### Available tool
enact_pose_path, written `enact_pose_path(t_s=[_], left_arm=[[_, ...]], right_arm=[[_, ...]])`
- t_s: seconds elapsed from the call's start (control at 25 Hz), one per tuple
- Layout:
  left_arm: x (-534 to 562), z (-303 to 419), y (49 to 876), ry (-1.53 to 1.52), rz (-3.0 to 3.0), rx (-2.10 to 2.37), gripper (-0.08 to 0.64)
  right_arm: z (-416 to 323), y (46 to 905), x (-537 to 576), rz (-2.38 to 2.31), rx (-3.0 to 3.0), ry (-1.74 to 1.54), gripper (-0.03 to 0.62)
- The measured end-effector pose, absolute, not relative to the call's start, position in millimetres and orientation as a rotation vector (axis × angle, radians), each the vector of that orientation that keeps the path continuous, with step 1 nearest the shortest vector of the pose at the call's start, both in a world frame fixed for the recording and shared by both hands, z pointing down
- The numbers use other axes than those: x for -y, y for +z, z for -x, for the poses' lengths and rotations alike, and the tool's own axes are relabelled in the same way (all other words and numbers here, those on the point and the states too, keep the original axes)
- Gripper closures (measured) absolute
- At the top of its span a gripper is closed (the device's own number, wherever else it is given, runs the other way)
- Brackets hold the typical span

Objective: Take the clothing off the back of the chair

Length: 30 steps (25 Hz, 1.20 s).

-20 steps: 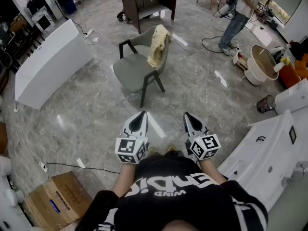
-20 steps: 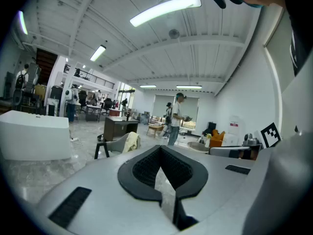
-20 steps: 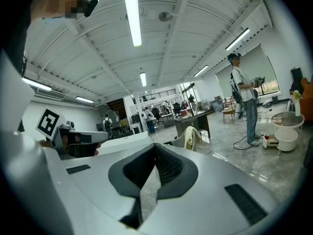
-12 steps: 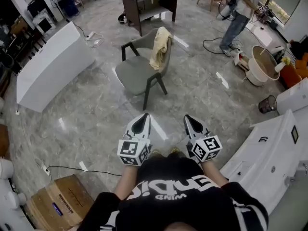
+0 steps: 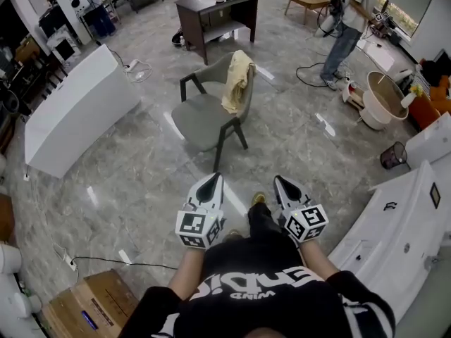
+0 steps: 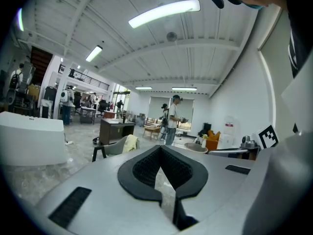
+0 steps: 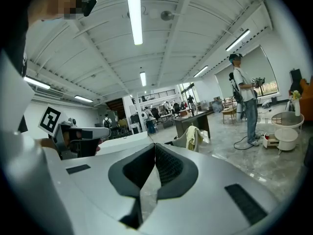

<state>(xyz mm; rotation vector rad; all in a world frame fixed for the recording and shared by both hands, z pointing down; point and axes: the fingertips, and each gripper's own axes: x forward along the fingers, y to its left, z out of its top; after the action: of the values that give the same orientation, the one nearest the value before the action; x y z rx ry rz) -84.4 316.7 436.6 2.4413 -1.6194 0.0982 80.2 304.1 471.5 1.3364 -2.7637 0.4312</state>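
A grey chair stands on the stone floor, with yellow clothing draped over its back. The left hand-held gripper and the right hand-held gripper point toward it side by side, jaws together, well apart from it. A dark surface stands beyond.

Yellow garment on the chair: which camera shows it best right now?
The head view: from above, the garment shows clearly, draped over the back of the chair, nothing blocking it. Both gripper views catch it only small and distant, from the side.
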Motion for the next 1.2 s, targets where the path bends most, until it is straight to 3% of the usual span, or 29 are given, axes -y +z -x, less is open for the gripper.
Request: enact_pose_path(t_s=[1.2], left_arm=[[-110, 85, 448, 0.123, -2.44, 1.56, 0.545]], right_arm=[[-75, 478, -100, -1.368, 2.745, 0.452, 0.578]])
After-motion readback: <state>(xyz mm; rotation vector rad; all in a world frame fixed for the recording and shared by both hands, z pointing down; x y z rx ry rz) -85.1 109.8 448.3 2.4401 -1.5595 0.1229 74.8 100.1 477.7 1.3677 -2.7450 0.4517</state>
